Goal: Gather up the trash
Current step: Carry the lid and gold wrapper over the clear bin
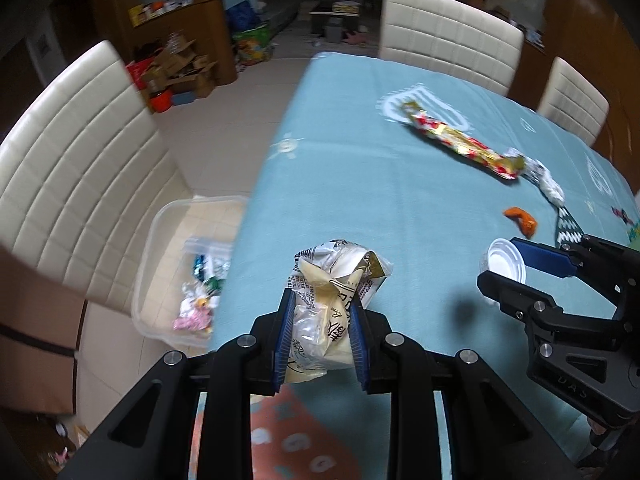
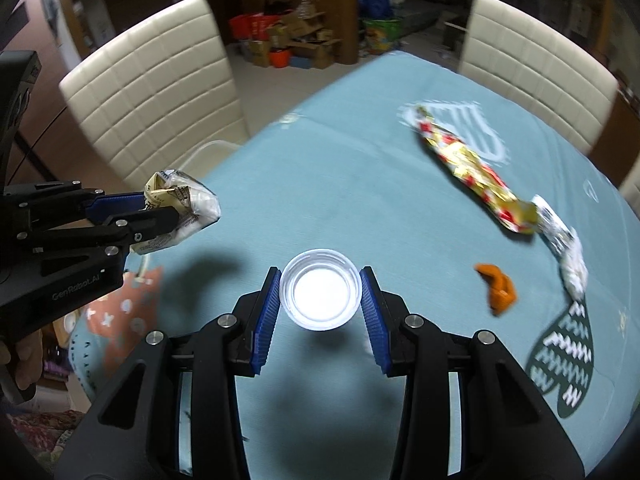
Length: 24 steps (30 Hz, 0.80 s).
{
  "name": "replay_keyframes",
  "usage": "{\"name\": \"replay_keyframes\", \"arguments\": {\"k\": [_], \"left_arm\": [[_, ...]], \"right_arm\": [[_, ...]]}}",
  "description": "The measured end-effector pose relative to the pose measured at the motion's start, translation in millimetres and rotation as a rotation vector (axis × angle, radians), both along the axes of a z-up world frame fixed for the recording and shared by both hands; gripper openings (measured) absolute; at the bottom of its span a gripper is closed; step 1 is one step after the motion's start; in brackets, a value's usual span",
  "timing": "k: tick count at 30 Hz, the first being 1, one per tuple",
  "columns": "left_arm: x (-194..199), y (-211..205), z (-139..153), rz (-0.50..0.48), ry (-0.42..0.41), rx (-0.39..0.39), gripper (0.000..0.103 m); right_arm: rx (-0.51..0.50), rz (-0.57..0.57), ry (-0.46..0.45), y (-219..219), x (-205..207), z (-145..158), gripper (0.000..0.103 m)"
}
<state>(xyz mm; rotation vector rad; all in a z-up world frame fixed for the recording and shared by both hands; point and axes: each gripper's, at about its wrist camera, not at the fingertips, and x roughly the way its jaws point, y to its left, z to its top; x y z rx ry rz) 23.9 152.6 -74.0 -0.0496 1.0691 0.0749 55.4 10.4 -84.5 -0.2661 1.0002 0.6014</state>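
Trash is in both tools at this moment. Left tool (image 1: 320,332) is closed on a crumpled wrapper (image 1: 332,280), with the blue pads pressing its two sides; the top of the wrapper sticks out above the pads. Right tool (image 2: 320,300) is closed on a small clear cup (image 2: 320,294), the pads touching its rim on opposite sides, the mouth of the cup turned to the camera. Both are held above the table (image 1: 360,152), with their shadows on the blue cloth.

I judge the wrapper very light and soft; it folds under the pads, so a grip in the middle of the bundle is safe. The cup looks thin and light, a little slippery, and it may bend or crack if pressed hard; a gentle hold across the rim seems best.

A clear bin (image 1: 160,264) stands on the floor beside the table edge, with some trash already inside. On the table there remain a long foil wrapper (image 1: 460,142), a white piece (image 1: 548,184) touching its end, and an orange scrap (image 1: 522,220) near them.
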Motion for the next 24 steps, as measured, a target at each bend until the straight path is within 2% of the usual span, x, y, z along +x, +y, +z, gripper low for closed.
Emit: {"name": "replay_keyframes", "arguments": {"k": [13,24], "left_arm": [[-17.8,89.2,-22.6,0.181,0.054,-0.026,0.025],[1.3,153.9,-36.0,0.27,0.076,-0.015,0.026]], "right_arm": [[0.003,0.159,0.019,89.0,3.2,-8.2,0.042],[-0.002,0.255,0.027,168.5,30.3,-14.6,0.042]]}}
